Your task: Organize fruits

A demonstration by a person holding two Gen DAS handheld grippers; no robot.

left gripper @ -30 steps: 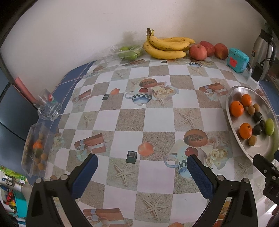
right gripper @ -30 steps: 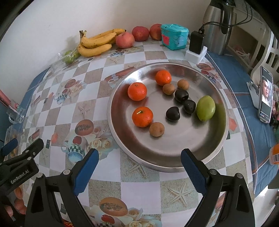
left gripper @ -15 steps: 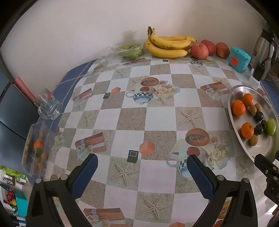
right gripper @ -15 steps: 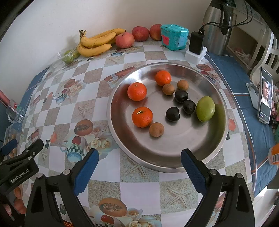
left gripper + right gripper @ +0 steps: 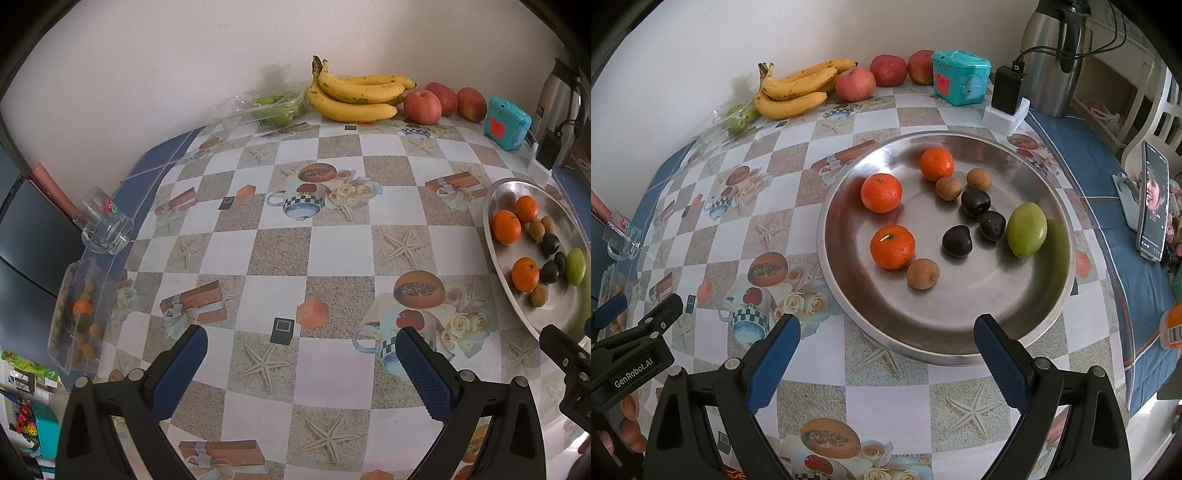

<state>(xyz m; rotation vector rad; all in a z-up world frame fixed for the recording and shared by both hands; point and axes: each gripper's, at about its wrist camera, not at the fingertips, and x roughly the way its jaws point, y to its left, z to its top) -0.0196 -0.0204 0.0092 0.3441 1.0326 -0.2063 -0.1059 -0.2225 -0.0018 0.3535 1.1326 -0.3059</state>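
A round steel tray point(image 5: 960, 343) point(image 5: 493, 206) holds three oranges point(image 5: 892, 246), three small brown fruits point(image 5: 922, 273), three dark fruits point(image 5: 956, 240) and a green fruit point(image 5: 1027, 229). My right gripper point(image 5: 886, 328) hovers open just before the tray's near rim, holding nothing. My left gripper point(image 5: 301, 341) hangs open over the checked tablecloth, left of the tray, also with nothing in it. Bananas point(image 5: 354, 96) point(image 5: 796, 92) and three red apples point(image 5: 423, 106) point(image 5: 855, 84) lie by the back wall.
A clear box of green fruit point(image 5: 273, 107) sits left of the bananas. A glass mug point(image 5: 105, 225) and a clear box of small fruit point(image 5: 79, 314) are at the left edge. A teal box point(image 5: 960, 77), a charger point(image 5: 1006, 98), a steel kettle point(image 5: 1052, 55) and a propped phone point(image 5: 1152, 206) stand to the right.
The left gripper has drawn back and up slightly, so the table looks a little farther off. The right view is nearly unchanged.
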